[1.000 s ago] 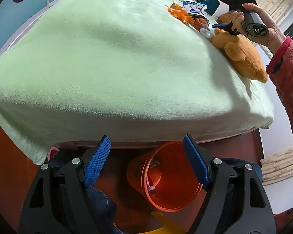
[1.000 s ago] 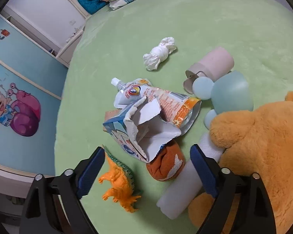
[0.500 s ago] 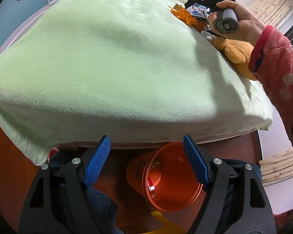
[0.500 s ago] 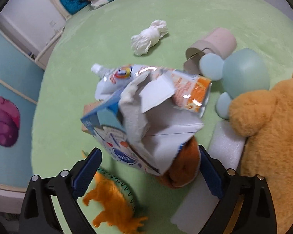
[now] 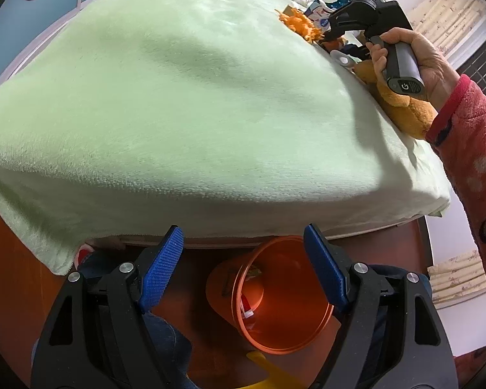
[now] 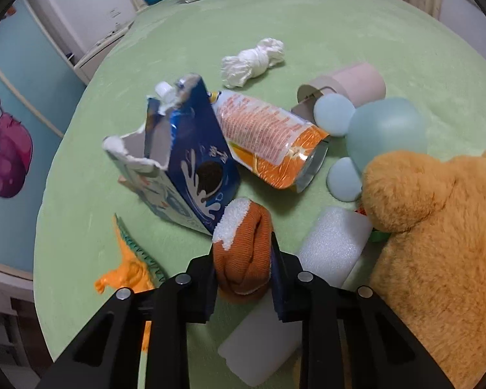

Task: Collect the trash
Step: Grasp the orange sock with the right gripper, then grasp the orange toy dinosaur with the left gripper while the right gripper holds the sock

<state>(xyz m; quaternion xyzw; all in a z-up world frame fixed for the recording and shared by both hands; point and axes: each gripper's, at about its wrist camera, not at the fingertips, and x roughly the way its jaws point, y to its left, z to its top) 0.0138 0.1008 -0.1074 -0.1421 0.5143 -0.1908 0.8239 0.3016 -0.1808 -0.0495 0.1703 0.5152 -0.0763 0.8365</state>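
- The right gripper (image 6: 243, 269) has just been closing its jaws, and now the two fingers (image 6: 204, 287) clamp a rolled orange-and-white sock (image 6: 243, 253) from both sides
- The sock sits upright between the pads, its white fluffy cuff on top and the orange part squeezed in the grip; I cannot tell if it is lifted from the green blanket (image 6: 356, 32) or touches it
- Just behind the sock stands a torn blue cookie box (image 6: 184, 168), open at the top, and it touches the sock's white cuff
- An orange juice pouch (image 6: 269, 139) with a white cap lies on its side, leaning on the box
- Further back on the blanket a crumpled white tissue (image 6: 252, 61) and a cardboard tube (image 6: 350, 86) lie apart from each other
- A white foam block (image 6: 333, 249) lies just right of the sock, against an orange plush bear (image 6: 437, 243); a pale blue toy (image 6: 385, 133) is behind the bear
- An orange toy dinosaur (image 6: 129, 265) lies left of the right gripper
- In the left wrist view, a hand (image 5: 414, 58) in a red sleeve holds the right gripper's handle over the far corner of the bed
- The left gripper (image 5: 243, 269) is wide apart and holds nothing; its blue pads (image 5: 162, 269) touch no object
- Below its fingers an orange bin (image 5: 285, 295) stands on the brown floor beside the bed, with some wrappers already inside
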